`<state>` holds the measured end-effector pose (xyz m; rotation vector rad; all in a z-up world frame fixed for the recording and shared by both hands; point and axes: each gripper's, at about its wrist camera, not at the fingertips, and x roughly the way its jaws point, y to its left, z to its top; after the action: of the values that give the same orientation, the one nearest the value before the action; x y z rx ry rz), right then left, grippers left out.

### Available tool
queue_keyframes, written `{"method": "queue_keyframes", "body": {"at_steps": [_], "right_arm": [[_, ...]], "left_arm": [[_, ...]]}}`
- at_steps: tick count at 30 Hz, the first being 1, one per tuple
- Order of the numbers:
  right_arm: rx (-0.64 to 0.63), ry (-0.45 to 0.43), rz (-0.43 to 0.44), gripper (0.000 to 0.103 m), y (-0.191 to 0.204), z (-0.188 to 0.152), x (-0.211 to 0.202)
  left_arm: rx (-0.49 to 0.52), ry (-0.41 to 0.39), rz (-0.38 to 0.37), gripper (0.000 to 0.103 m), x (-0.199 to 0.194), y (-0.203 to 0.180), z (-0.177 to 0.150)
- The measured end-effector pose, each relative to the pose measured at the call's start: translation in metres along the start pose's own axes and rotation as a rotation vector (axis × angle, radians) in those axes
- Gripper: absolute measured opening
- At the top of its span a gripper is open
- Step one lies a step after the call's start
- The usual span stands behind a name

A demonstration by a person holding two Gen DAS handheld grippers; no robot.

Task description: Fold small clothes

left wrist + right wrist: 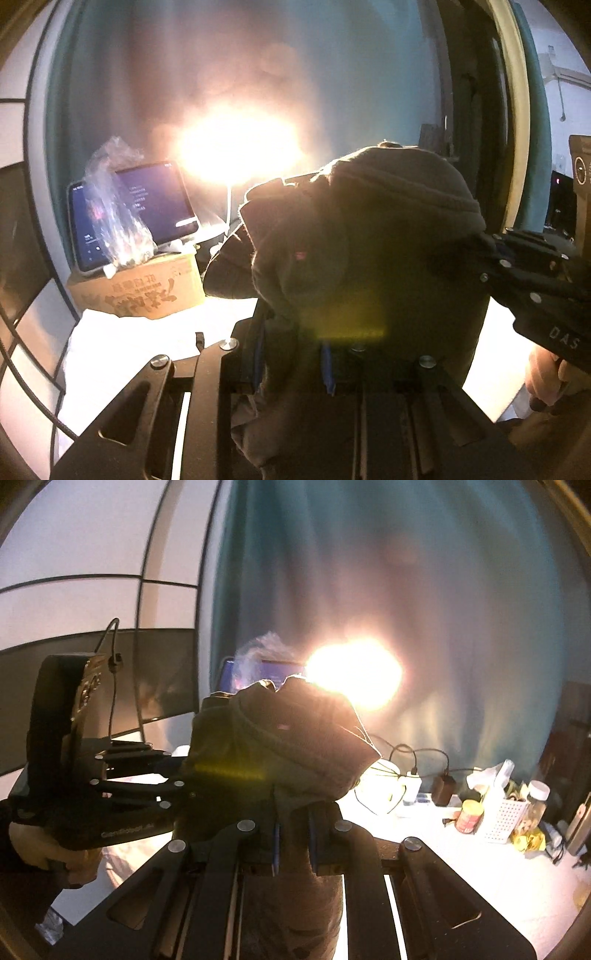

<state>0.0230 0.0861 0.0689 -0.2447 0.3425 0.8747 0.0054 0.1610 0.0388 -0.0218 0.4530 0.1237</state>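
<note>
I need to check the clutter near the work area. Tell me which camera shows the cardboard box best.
The left wrist view: the cardboard box sits in plain sight at the left, printed side facing the camera, with a tablet and crumpled plastic on top. In the right wrist view the dark garment hides it.

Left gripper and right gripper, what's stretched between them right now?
A dark garment, bunched, spans from the left gripper to the right gripper; the right wrist view shows it.
</note>
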Motion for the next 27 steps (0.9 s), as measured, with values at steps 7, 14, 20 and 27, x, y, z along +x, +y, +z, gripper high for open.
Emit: {"method": "queue_keyframes", "body": {"at_steps": [7,14,20,27], "right_arm": [[0.051,0.064,0.002,0.012,-0.025,-0.011,0.041],[0.075,0.116,0.015,0.012,-0.035,-0.019,0.075],[0.095,0.161,0.025,0.012,-0.043,-0.028,0.107],[0.135,0.201,0.028,0.012,-0.057,-0.037,0.140]], "left_arm": [[-0.023,0.069,-0.019,0.023,0.038,0.007,-0.005],[-0.059,0.120,-0.020,0.023,0.061,0.018,-0.012],[-0.067,0.164,-0.007,0.023,0.083,0.026,-0.019],[-0.078,0.210,-0.014,0.023,0.104,0.037,-0.020]]}}
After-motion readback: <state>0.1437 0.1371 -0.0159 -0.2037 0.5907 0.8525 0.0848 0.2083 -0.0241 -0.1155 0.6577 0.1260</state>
